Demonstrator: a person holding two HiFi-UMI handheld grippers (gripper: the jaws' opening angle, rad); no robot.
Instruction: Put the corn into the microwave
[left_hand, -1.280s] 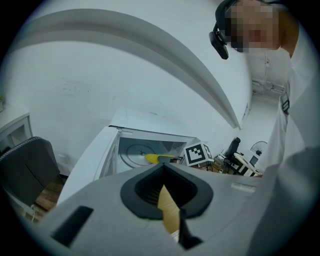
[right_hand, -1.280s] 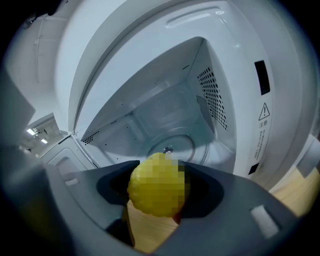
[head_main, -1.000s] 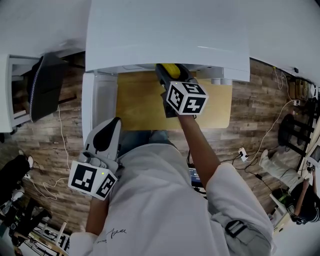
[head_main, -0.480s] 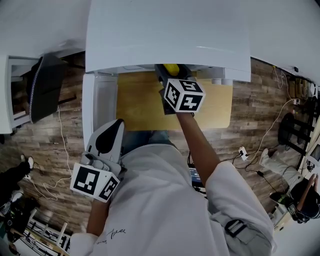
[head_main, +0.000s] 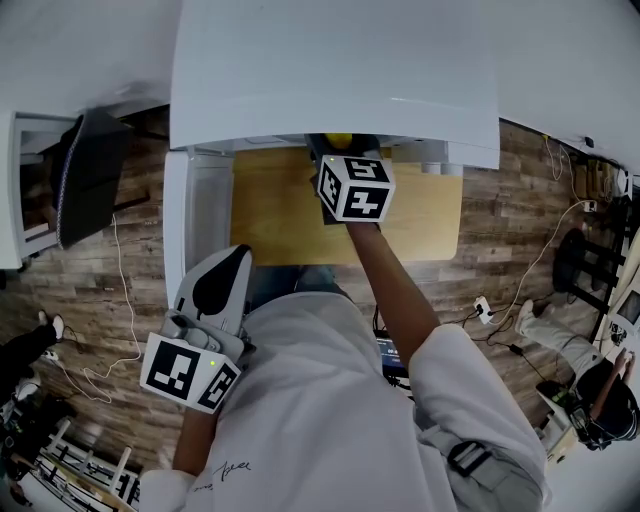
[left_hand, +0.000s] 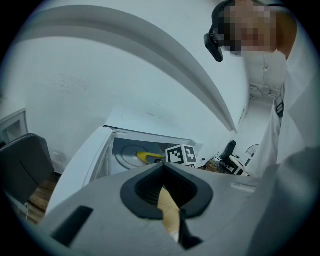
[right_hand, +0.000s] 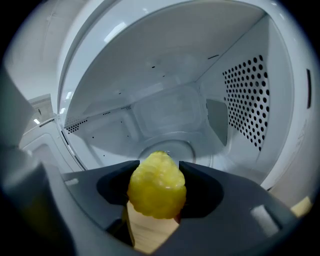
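The yellow corn (right_hand: 157, 187) is pinched between the pads of my right gripper (right_hand: 159, 167), its tip pointing into the open white microwave (right_hand: 165, 100), just above the glass turntable (right_hand: 167, 146). In the head view the corn (head_main: 340, 140) is almost hidden under the microwave's top (head_main: 330, 80), with the right gripper (head_main: 345, 150) behind it at the mouth. From the left gripper view the corn (left_hand: 146, 157) shows inside the cavity. My left gripper (left_hand: 163, 167) is shut with nothing in it and is held low, near the open door (head_main: 195, 215).
The microwave stands on a wooden table (head_main: 280, 215). A dark chair (head_main: 90, 170) and a white cabinet are at the left. Cables trail over the wood floor (head_main: 500, 230), and a person (head_main: 600, 400) is at the far right.
My right gripper has pushed the corn further into the microwave mouth and rolled a little. The left gripper has barely moved.
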